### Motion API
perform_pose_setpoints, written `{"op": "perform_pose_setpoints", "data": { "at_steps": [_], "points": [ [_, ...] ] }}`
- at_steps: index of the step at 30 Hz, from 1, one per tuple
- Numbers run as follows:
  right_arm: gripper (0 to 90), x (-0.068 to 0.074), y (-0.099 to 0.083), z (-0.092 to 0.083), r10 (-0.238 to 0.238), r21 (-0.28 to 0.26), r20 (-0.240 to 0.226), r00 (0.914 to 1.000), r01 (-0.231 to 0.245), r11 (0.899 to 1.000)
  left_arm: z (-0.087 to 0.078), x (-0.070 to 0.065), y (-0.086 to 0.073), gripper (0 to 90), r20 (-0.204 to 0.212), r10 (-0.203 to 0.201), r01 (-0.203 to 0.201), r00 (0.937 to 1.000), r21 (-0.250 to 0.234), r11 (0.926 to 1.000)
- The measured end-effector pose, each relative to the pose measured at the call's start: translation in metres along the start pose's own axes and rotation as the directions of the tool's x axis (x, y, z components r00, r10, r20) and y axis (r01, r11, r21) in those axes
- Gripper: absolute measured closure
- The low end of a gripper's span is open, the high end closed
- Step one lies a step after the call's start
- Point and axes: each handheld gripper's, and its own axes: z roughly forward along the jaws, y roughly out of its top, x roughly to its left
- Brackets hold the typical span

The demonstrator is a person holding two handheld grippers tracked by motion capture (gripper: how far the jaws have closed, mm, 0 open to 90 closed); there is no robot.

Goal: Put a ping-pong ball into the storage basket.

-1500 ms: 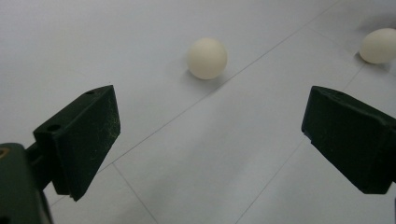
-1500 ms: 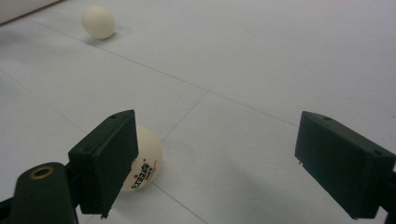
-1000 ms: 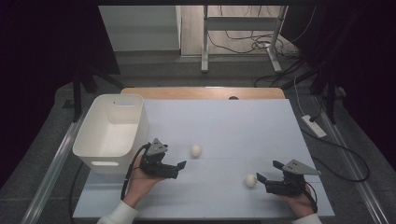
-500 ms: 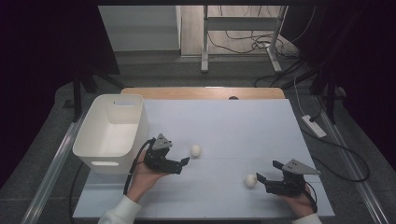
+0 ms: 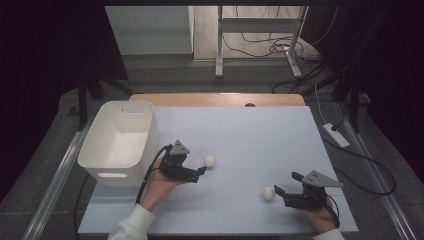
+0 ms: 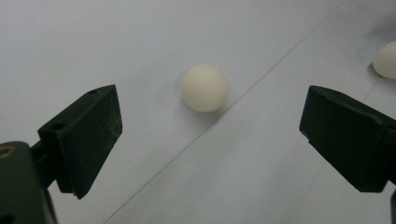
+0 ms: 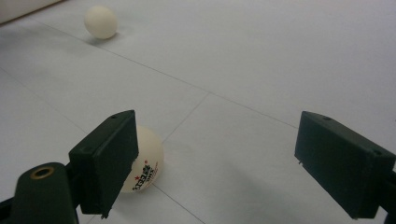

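Jaws on both grippers stand wide open, with nothing held between them.

From the high view, a white bin sits on the left part of the pale table. It makes a good landmark. The left gripper is just to the right of the bin, held by the person's left hand. A plain white ball lies on the table right past the gripper's tips, a bit farther from the bin. The right gripper is well away from the bin, near the table's front right corner. A second ball lies just beside its tips, on the side nearer the bin. This view is too far off to show any marks on the balls.

From the left gripper view, the plain ball rests on the table ahead of the two black jaws, between them but not touching them. It lies beside a thin line in the table top. The second ball peeks in at the right edge.

From the right gripper view, the second ball is partly hidden behind the left jaw, outside the gap. Up close it has small red stars and printed letters on it, too small to read. The plain ball lies far off at the top left, toward the bin.
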Motion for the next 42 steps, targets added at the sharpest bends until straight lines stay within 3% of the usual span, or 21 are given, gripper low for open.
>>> {"op": "perform_pose_setpoints", "data": {
  "at_steps": [11, 31, 42],
  "points": [
    [13.5, 0.0, 0.0, 0.001, 0.001, 0.001, -0.004, 1.0, -0.001, 1.0, 0.021, 0.002, 0.006, 6.8, 0.021, 0.003, -0.004, 0.9998, 0.069, 0.9976],
    [13.5, -0.001, 0.0, 0.001, 0.001, 0.003, -0.004, 1.0, -0.001, 1.0, 0.046, 0.006, 0.014, 7.2, 0.047, 0.008, -0.014, 0.9989, 0.124, 0.9922],
    [13.5, -0.002, 0.0, 0.001, 0.016, -0.002, -0.013, 0.9998, -0.016, 1.0, 0.057, 0.005, 0.019, 7.4, 0.027, 0.037, -0.041, 0.9989, 0.152, 0.9876]
  ]
}}
